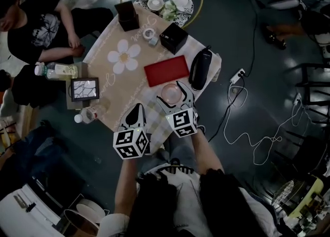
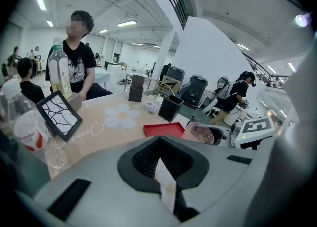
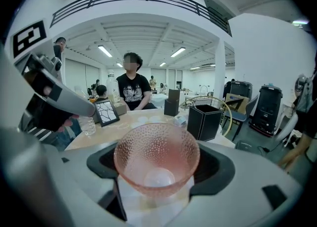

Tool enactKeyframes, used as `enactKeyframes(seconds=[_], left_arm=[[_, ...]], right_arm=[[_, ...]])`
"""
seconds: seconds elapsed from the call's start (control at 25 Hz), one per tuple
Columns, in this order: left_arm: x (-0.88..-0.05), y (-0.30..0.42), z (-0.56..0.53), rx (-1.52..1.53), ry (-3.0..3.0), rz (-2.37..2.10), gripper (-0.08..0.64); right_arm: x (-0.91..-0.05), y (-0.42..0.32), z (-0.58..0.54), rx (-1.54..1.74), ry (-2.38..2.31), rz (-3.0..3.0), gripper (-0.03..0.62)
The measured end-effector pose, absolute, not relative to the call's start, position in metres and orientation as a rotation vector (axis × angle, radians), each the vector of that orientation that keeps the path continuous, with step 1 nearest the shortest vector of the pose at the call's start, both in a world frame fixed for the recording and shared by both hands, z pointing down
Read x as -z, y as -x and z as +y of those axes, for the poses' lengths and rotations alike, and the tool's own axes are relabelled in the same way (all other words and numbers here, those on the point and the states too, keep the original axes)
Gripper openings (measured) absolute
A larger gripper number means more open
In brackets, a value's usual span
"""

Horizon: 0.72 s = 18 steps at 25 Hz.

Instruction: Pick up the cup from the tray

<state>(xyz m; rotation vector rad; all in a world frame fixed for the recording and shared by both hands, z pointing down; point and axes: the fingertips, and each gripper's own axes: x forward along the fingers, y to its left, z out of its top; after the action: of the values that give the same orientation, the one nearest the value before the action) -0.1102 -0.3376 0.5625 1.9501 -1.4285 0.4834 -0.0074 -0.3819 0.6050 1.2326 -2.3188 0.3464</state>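
A pink dimpled glass cup (image 1: 169,93) sits between the jaws of my right gripper (image 1: 174,97), which is shut on it. In the right gripper view the cup (image 3: 157,158) stands upright and fills the gap between the pads. It is held over the table's near edge, just on my side of the flat red tray (image 1: 166,70), which has nothing on it. My left gripper (image 1: 135,115) is beside it to the left, with its jaws together and nothing in them. The left gripper view shows the tray (image 2: 163,129) and the cup (image 2: 200,133) ahead to the right.
A tall black container (image 1: 200,68) lies right of the tray. Two black boxes (image 1: 173,37) (image 1: 127,15), a tape roll (image 1: 149,33), a framed picture (image 1: 84,89) and plastic bottles (image 1: 86,114) are on the table. A person (image 1: 36,29) sits at its far left. Cables (image 1: 242,127) lie on the floor.
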Motion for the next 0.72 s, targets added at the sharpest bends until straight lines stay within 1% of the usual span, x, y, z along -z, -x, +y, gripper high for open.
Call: enactKeyframes(seconds=[0.72], left_arm=[[-0.582, 0.097, -0.316, -0.544, -1.949, -1.382, 0.006]], right_arm=[[-0.643, -0.009, -0.355, -0.412, -1.274, -2.272, 0.403]])
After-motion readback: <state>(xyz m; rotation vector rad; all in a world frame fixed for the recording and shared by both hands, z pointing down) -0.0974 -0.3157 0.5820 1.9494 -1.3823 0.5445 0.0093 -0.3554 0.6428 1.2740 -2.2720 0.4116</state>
